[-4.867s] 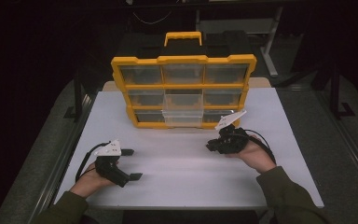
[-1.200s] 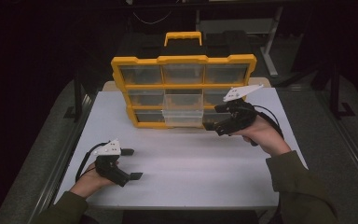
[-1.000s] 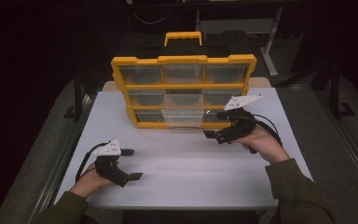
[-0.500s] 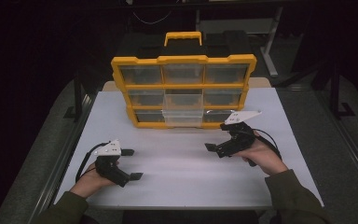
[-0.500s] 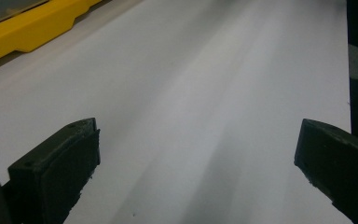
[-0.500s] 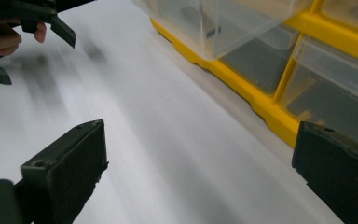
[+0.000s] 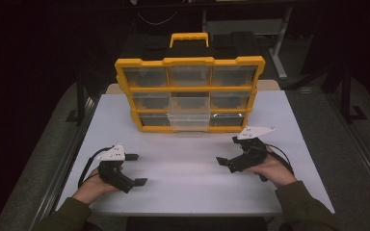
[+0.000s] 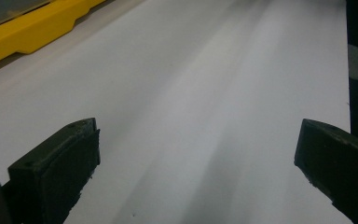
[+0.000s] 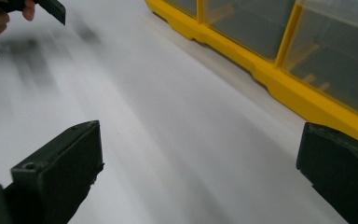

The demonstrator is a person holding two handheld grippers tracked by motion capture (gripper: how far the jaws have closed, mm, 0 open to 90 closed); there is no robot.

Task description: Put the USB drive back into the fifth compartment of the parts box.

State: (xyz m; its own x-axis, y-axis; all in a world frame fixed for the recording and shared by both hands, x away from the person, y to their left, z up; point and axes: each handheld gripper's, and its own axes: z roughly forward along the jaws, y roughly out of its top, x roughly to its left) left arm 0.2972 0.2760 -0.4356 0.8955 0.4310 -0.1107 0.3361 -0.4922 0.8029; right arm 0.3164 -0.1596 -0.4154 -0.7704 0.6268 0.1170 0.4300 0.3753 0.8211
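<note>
- High view: yellow organizer (image 7: 190,94) stands upright at far centre of the white table (image 7: 183,192), 1 clear middle drawer (image 7: 189,123) protruding.
- My right gripper (image 7: 231,150), just opened wide, empty, near-right of it; I'd approach that drawer squarely.
- My left gripper (image 7: 136,169): open, empty, near-left.
- Room: dark.

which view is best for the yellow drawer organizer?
High view: the whole yellow drawer organizer shows, handle and all three drawer rows, standing at the back of the white table. The left gripper view catches just a corner of its yellow base; the right gripper view shows its bottom edge and clear drawers close up.
</note>
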